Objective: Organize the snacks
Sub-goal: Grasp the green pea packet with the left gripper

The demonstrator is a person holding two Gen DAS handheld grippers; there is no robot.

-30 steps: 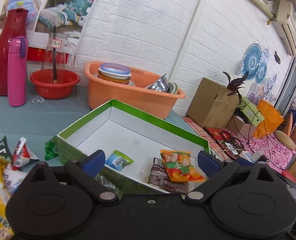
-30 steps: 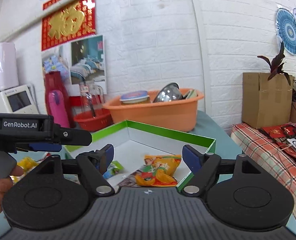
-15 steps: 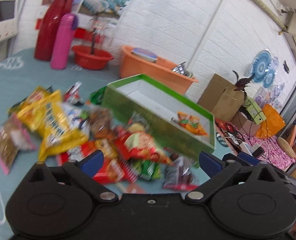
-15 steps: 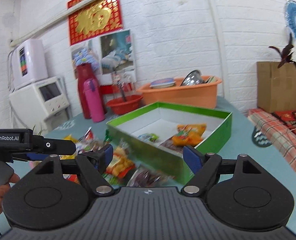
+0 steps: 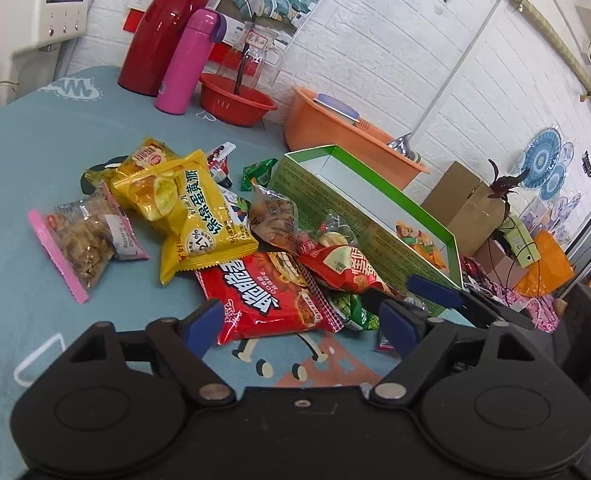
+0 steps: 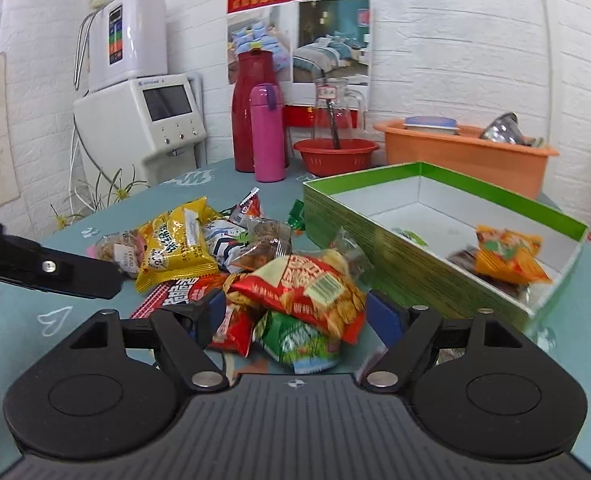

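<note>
A pile of snack packets lies on the teal tablecloth left of an open green box (image 5: 359,216) (image 6: 375,248) with a white inside. The pile holds a yellow bag (image 5: 191,216) (image 6: 175,248), a flat red packet (image 5: 267,292), a red-orange bag (image 5: 343,268) (image 6: 307,292) and a green packet (image 6: 299,340). An orange packet (image 6: 507,256) (image 5: 419,240) and a dark one lie in the box. My left gripper (image 5: 299,324) is open just short of the red packet. My right gripper (image 6: 295,312) is open, its fingers on either side of the red-orange bag and green packet, not closed on them.
At the back stand a red jug (image 5: 163,28), a pink bottle (image 5: 187,60), a red bowl (image 5: 235,100) and an orange basin (image 5: 335,136). A white water dispenser (image 6: 143,116) stands at the left wall. A cardboard box (image 5: 463,204) sits beyond the table's right edge.
Both grippers have drawn back from over the green box and swung left and down to the snack pile. Both stay open with nothing held.
</note>
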